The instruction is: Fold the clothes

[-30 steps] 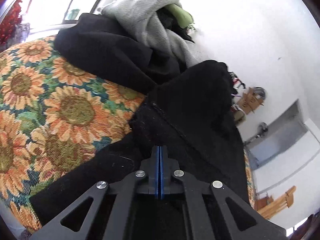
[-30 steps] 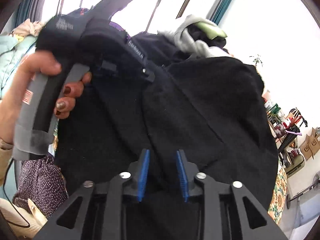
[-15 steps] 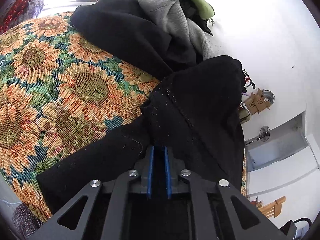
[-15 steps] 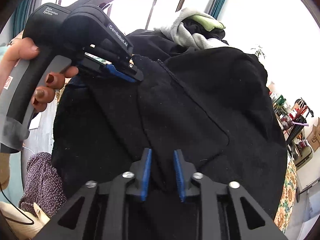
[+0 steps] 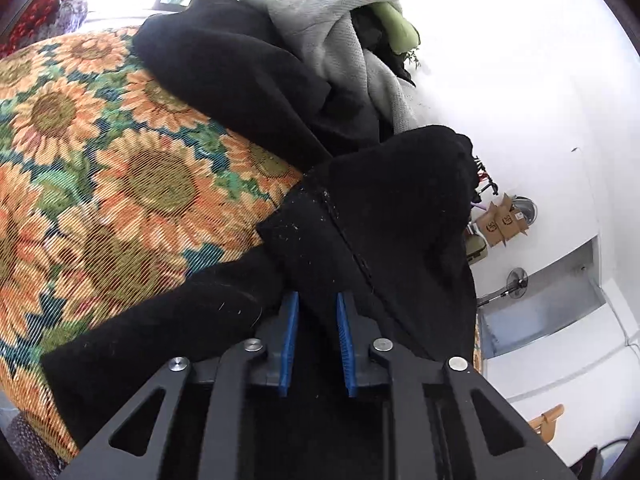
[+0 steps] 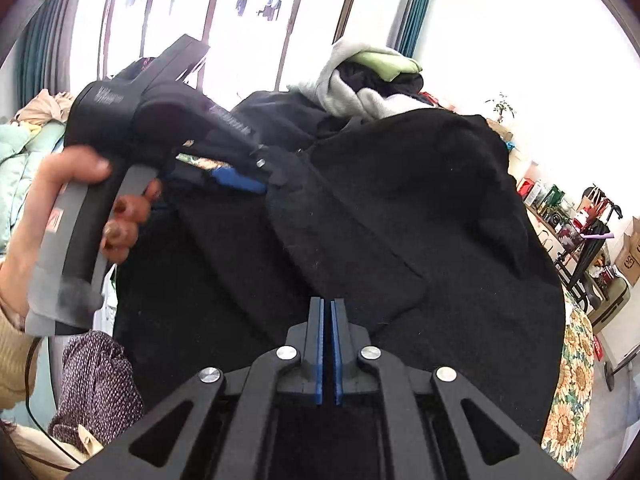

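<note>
Black garment lies spread over the sunflower cloth on the worktop, beside a heap of unfolded clothes. The right claw is pinched tight on its near edge, probably to lift a fold. The left claw stands narrowly parted over the fabric, pads not pressing.
</note>
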### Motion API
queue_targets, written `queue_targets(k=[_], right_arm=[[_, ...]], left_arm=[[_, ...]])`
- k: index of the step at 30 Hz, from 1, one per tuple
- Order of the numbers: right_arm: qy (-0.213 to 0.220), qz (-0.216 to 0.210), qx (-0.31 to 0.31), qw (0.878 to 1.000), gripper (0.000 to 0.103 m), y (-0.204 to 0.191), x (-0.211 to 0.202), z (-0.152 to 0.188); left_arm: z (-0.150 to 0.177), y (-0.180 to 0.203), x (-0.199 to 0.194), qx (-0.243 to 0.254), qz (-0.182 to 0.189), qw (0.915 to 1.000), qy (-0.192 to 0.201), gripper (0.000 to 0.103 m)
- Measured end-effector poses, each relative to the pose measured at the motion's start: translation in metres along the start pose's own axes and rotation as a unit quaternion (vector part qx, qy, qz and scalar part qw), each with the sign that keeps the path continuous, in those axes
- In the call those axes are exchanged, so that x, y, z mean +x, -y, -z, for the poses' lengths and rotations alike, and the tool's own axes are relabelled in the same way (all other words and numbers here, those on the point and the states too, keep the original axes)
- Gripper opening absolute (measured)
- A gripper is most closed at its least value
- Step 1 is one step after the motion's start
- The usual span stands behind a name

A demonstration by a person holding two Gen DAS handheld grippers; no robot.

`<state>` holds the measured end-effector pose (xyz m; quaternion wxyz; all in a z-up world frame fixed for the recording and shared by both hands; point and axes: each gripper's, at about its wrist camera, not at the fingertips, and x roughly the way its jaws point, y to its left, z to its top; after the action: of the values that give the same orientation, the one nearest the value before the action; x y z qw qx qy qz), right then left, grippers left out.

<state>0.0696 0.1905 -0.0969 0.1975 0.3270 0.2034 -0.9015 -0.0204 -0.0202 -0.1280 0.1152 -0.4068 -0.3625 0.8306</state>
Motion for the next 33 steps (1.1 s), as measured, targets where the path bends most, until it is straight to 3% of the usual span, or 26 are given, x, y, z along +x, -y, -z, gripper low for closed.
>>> queue_targets(k=[3, 8, 10, 17, 21, 23, 25, 27, 33], right_arm=[[0.005, 0.001, 0.01, 1.0, 0.004, 0.005, -0.001, -0.004], [0.013, -0.001, 0.016, 1.0, 0.004, 0.006, -0.005, -0.007], [0.014, 0.0, 0.019, 1.0, 0.004, 0.008, -0.004, -0.008], [0.021, -0.001, 0.032, 0.999, 0.004, 0.014, -0.004, -0.01], [0.024, -0.002, 0.034, 0.999, 0.004, 0.012, -0.005, -0.009], [0.023, -0.002, 0.038, 0.999, 0.004, 0.011, -0.006, -0.006], [0.021, -0.002, 0.043, 0.999, 0.004, 0.011, -0.007, -0.003], [0.016, -0.002, 0.041, 0.999, 0.004, 0.008, -0.008, 0.002], [0.011, -0.017, 0.029, 0.999, 0.004, -0.001, -0.011, 0.009]], left_arm=[[0.003, -0.008, -0.007, -0.045, 0.014, 0.9988, -0.013, 0.022], [-0.002, -0.014, -0.006, -0.116, 0.049, 0.992, -0.013, 0.037], [-0.004, -0.01, -0.001, -0.119, 0.056, 0.9912, -0.016, 0.043], [-0.004, -0.007, 0.009, -0.145, 0.066, 0.9871, -0.003, 0.043], [-0.012, 0.002, 0.019, -0.126, 0.071, 0.9894, -0.011, 0.043], [-0.013, 0.003, 0.025, -0.117, 0.072, 0.9904, -0.017, 0.039], [-0.01, -0.003, 0.024, -0.118, 0.078, 0.9898, -0.018, 0.009], [-0.006, -0.005, 0.02, -0.109, 0.091, 0.9899, -0.013, 0.004], [-0.002, 0.0, -0.007, -0.064, 0.103, 0.9924, 0.018, 0.004]])
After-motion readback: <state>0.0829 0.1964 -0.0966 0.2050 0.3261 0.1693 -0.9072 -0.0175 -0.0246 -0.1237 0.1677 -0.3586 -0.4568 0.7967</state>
